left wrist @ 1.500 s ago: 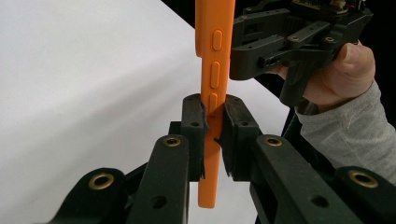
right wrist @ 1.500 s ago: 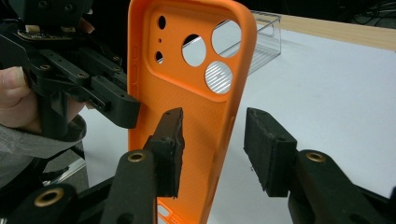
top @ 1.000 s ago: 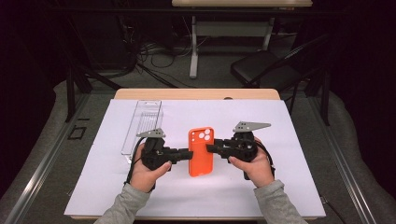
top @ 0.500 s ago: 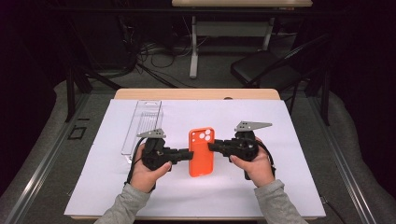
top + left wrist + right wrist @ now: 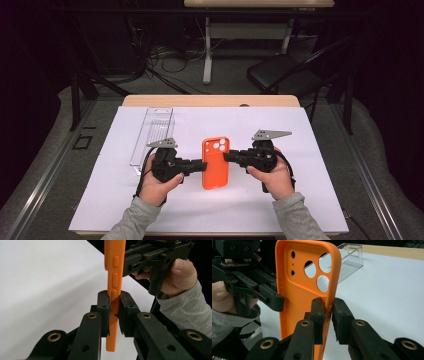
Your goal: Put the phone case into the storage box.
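An orange phone case [image 5: 216,162] with camera cut-outs is held over the white sheet between both grippers. My left gripper [image 5: 202,166] is shut on its left long edge, and in the left gripper view its pads [image 5: 103,306] pinch the edge just below the side buttons of the case [image 5: 113,277]. My right gripper [image 5: 226,156] has just been closing on the opposite edge. In the right gripper view its pads [image 5: 318,310] press on the rim of the case [image 5: 299,290], whose open inside faces the camera.
A clear plastic box [image 5: 152,135] lies on the white sheet [image 5: 310,190] to the left rear of the case. The sheet covers a wooden table [image 5: 210,101]. A dark chair [image 5: 285,70] and cables stand on the floor beyond it.
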The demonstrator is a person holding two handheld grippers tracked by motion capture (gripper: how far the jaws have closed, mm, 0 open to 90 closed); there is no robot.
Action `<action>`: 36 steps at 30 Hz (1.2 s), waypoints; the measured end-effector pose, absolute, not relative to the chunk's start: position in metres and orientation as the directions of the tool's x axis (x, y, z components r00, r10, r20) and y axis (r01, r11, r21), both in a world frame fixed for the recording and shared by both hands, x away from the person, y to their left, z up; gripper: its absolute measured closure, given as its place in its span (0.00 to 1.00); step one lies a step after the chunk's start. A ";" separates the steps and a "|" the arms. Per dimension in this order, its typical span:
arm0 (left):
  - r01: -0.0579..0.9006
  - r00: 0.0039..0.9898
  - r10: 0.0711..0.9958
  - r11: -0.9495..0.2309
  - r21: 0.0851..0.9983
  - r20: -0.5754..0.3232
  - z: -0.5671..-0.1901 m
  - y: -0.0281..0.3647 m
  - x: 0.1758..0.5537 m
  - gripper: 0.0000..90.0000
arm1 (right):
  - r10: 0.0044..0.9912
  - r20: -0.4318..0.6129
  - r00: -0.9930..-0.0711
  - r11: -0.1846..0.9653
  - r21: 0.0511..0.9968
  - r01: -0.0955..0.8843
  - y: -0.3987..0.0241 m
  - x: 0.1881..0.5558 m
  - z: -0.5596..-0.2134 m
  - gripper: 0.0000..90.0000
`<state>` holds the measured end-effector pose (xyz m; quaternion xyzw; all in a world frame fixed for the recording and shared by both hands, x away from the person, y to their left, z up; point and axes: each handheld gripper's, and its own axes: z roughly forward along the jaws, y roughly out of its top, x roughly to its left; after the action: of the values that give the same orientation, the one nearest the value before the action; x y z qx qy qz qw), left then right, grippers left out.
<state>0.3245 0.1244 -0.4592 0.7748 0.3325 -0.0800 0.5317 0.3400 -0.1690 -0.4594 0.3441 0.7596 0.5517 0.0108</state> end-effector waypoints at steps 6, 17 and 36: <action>0.600 0.766 0.431 -0.216 0.770 -0.476 -0.459 0.125 0.325 0.90 | 0.533 0.363 -0.765 0.157 0.845 0.511 -0.169 0.340 -0.460 0.89; 0.600 0.766 0.430 -0.216 0.770 -0.477 -0.460 0.125 0.325 0.90 | 0.520 0.374 -0.768 0.151 0.845 0.514 -0.171 0.341 -0.460 0.91; 0.599 0.767 0.432 -0.216 0.771 -0.475 -0.460 0.125 0.325 0.90 | 0.511 0.390 -0.766 0.143 0.840 0.523 -0.172 0.342 -0.460 0.92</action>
<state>0.3250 0.1248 -0.4600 0.7757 0.3323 -0.0787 0.5308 0.3417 -0.1723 -0.4604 0.3421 0.7558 0.5583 -0.0054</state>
